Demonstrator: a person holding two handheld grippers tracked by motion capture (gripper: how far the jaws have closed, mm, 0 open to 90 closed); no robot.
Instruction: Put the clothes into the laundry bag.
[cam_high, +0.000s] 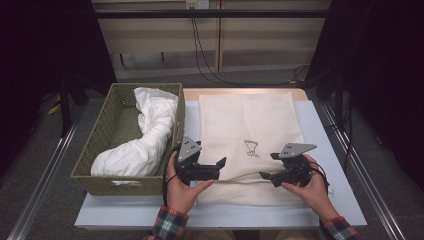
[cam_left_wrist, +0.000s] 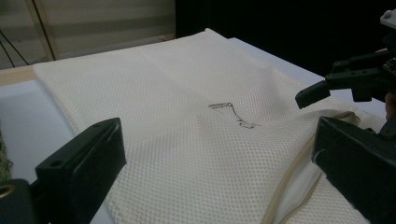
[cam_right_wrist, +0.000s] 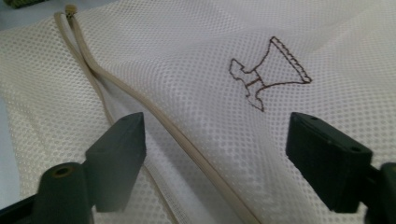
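Note:
A cream mesh bag (cam_high: 245, 125) lies flat on the white table (cam_high: 330, 150), with a small brown stitched mark (cam_high: 251, 148) near its middle. A beige cord (cam_right_wrist: 140, 95) runs across the mesh near the front edge; in the left gripper view this cord (cam_left_wrist: 289, 172) sits by the right jaw. My left gripper (cam_high: 221, 167) hovers open over the bag's front left part, nothing between its jaws (cam_left_wrist: 215, 163). My right gripper (cam_high: 267, 166) stands open low over the front right part, the cord and mesh lying under its jaws (cam_right_wrist: 219, 154) without being pinched.
A green woven basket (cam_high: 107, 125) stands at the table's left, holding a bundle of white cloth (cam_high: 145, 135). A wooden strip (cam_high: 245, 91) borders the table's far edge. Metal rails run along both sides of the table. Black cables hang at the back.

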